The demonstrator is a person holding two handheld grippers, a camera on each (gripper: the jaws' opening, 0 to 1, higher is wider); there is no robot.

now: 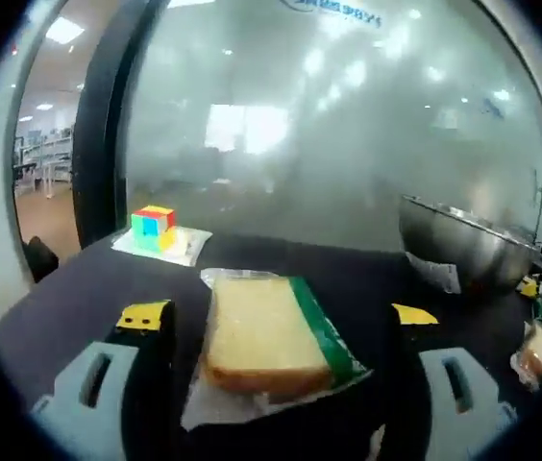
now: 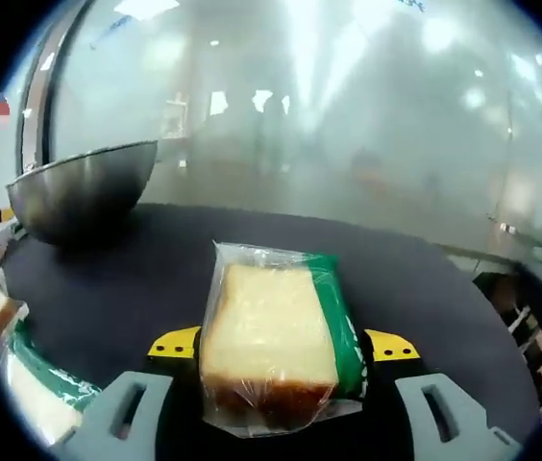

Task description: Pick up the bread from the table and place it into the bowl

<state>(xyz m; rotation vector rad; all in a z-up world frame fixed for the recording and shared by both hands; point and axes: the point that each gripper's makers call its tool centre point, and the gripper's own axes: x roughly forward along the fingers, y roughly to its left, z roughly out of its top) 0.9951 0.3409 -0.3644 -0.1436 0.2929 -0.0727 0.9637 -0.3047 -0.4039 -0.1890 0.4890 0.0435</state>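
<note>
From my left hand-held gripper [image 1: 279, 370] I see its jaws spread wide on either side of a wrapped slice of bread [image 1: 269, 338] that lies flat on the dark counter [image 1: 79, 288]; the jaws stand apart from the packet, so this one is released and holds nothing. Far left on the counter sits a coloured puzzle cube [image 1: 154, 228] on a clear wrapper, well clear of my path. To the right stands the steel bowl [image 1: 465, 240], and beyond it, at the counter's edge, another wrapped bread packet [image 1: 538, 348]. In the right gripper view the bowl [image 2: 84, 192] sits at far left, more wrapped bread [image 2: 7, 360] lies along the lower left, and a wrapped slice [image 2: 273, 336] sits between the jaws of my right hand-held gripper [image 2: 283, 370]. The yellow tips seem to touch the film on both sides, but I cannot tell whether they are clamped or only resting beside it. My worry is the wrapper: it is slick and loose, so a closing jaw may catch only film and let the slice slide out on the lift. A hard squeeze would crush the soft bread. The bowl's rim is high, so a low carry could knock it.
</note>
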